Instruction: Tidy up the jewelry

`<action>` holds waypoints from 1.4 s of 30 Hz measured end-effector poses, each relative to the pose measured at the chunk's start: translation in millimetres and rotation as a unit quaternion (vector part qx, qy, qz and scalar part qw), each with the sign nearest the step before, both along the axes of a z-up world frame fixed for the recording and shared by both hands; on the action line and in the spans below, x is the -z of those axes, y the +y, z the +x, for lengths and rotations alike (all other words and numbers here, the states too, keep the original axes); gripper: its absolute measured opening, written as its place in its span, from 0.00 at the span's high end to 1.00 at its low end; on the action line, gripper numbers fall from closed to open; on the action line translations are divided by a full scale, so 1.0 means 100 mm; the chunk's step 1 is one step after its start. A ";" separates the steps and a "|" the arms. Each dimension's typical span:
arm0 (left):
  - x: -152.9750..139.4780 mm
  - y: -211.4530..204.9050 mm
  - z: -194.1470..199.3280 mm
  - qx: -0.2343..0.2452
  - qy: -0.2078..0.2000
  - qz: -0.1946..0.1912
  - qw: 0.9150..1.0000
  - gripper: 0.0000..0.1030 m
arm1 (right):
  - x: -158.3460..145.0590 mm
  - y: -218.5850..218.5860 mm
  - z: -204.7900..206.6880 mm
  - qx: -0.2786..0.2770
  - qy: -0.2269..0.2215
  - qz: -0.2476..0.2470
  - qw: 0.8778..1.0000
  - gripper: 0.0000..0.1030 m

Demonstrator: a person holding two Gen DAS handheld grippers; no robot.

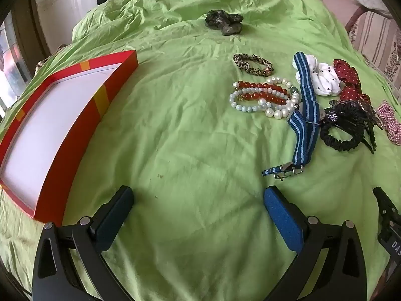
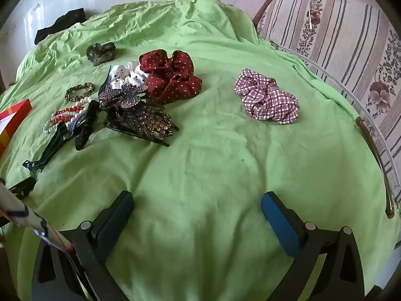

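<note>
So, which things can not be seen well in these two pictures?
- Red box: right wrist view, cut by the left edge.
- Bead bracelets: right wrist view, partly behind the blue striped strap.
- Checked scrunchie: left wrist view, cut by the right edge.
- Dark clump: both views, too small.

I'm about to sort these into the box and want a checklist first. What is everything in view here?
Box: one, red-orange with yellow bands, white inside, open, empty, left on the sheet.
Beaded bracelets: a cluster, red, white and pale blue, centre.
Braided bracelet: one, gold-black, behind the beads.
Watch strap: one, blue striped, right of the beads.
Scrunchies: white dotted, dark red dotted, black, in the pile; plaid pink-white, alone at right; dark olive, far back.
Rhinestone hair clips: two, purple and brown, in the pile.
Sheet: one, green, under everything.
Left gripper: open, above bare sheet.
Right gripper: open, above bare sheet.
</note>
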State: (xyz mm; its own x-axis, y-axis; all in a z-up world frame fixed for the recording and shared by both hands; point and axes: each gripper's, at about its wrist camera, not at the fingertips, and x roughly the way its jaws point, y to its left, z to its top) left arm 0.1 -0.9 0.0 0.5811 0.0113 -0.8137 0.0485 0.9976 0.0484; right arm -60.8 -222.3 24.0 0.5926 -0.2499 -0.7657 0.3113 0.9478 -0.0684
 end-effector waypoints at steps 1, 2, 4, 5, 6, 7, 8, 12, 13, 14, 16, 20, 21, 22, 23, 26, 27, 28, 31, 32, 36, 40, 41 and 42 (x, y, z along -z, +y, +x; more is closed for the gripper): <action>0.00 -0.01 0.00 0.000 0.000 0.006 1.000 0.00 | 0.00 -0.02 -0.01 0.000 -0.007 0.013 1.000 0.00; -0.01 -0.03 -0.01 0.002 -0.003 0.013 1.000 0.00 | 0.00 -0.02 -0.01 0.001 -0.007 0.012 1.000 0.00; -0.03 -0.02 -0.02 0.009 -0.005 0.015 1.000 0.00 | 0.00 -0.05 -0.02 0.000 -0.005 0.012 1.000 0.00; -0.05 0.00 -0.03 0.012 -0.002 0.010 1.000 0.00 | -0.01 -0.07 -0.03 0.000 -0.004 0.013 1.000 0.00; -0.06 0.04 -0.04 0.012 0.004 0.001 1.000 0.00 | -0.02 -0.09 -0.04 -0.001 -0.004 0.014 1.000 0.00; -0.09 0.08 -0.06 0.008 0.010 -0.010 1.000 0.00 | -0.01 -0.03 -0.01 -0.004 -0.004 0.010 1.000 0.00; -0.10 0.04 -0.16 -0.006 0.009 -0.016 1.000 0.00 | -0.02 -0.02 -0.02 -0.007 -0.004 0.009 1.000 0.00; -0.23 0.06 -0.30 -0.006 0.018 -0.043 0.999 0.00 | -0.10 0.01 -0.15 -0.009 -0.006 0.004 1.000 0.00; -0.30 0.06 -0.32 -0.004 0.020 -0.041 0.999 0.00 | -0.12 0.03 -0.18 -0.008 -0.005 0.002 1.000 0.00; -0.33 0.06 -0.35 -0.003 0.020 -0.041 0.999 0.00 | -0.13 0.06 -0.22 -0.007 -0.004 0.001 1.000 0.00; -0.39 0.05 -0.41 0.001 0.021 -0.043 0.999 0.00 | -0.19 -0.03 -0.25 -0.005 -0.004 0.008 1.000 0.00; -0.49 0.03 -0.48 0.010 0.017 -0.045 0.999 0.00 | -0.30 -0.07 -0.40 0.005 -0.011 0.010 1.000 0.00; -0.51 0.00 -0.51 0.014 0.016 -0.043 0.999 0.00 | -0.32 -0.06 -0.43 0.007 -0.014 0.007 1.000 0.00; -0.54 -0.02 -0.53 0.018 0.017 -0.043 0.999 0.00 | -0.34 -0.05 -0.46 0.009 -0.017 0.003 1.000 0.00; -0.56 -0.05 -0.56 0.023 0.017 -0.042 0.999 0.00 | -0.36 -0.05 -0.49 0.012 -0.021 -0.001 1.000 0.00; -0.60 -0.11 -0.63 0.036 0.017 -0.043 0.998 0.00 | -0.44 -0.06 -0.60 0.023 -0.034 -0.010 0.999 0.00; -0.61 -0.12 -0.66 0.040 0.016 -0.043 0.998 0.00 | -0.47 -0.07 -0.64 0.025 -0.040 -0.009 0.999 0.00; -0.63 -0.13 -0.69 0.045 0.014 -0.044 0.998 0.00 | -0.50 -0.08 -0.66 0.027 -0.047 -0.006 0.999 0.01; -0.69 -0.18 -0.76 0.056 0.008 -0.045 0.997 0.00 | -0.60 -0.13 -0.74 0.031 -0.076 0.015 0.997 0.01; -0.72 -0.20 -0.78 0.058 0.005 -0.045 0.997 0.00 | -0.63 -0.13 -0.75 0.034 -0.085 0.024 0.995 0.01; -0.81 -0.20 -0.85 0.060 -0.009 -0.050 0.997 0.00 | -0.73 -0.23 -0.81 0.046 -0.115 0.086 0.989 0.01; -0.88 -0.19 -0.90 0.061 -0.020 -0.048 0.997 0.00 | -0.76 -0.28 -0.78 0.051 -0.108 0.129 0.984 0.01; -0.89 -0.20 -0.91 0.062 -0.022 -0.048 0.997 0.00 | -0.76 -0.28 -0.78 0.052 -0.106 0.127 0.985 0.01; -0.90 -0.19 -0.92 0.062 -0.022 -0.048 0.997 0.00 | -0.77 -0.26 -0.78 0.051 -0.105 0.121 0.986 0.01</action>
State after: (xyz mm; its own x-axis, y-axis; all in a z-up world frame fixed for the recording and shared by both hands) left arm -91.4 -20.4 90.3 0.6087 -0.1394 -0.7810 0.1710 0.9844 -0.0425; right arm -138.7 -248.6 101.3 0.7250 -0.1419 -0.6739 0.3899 0.8912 0.2317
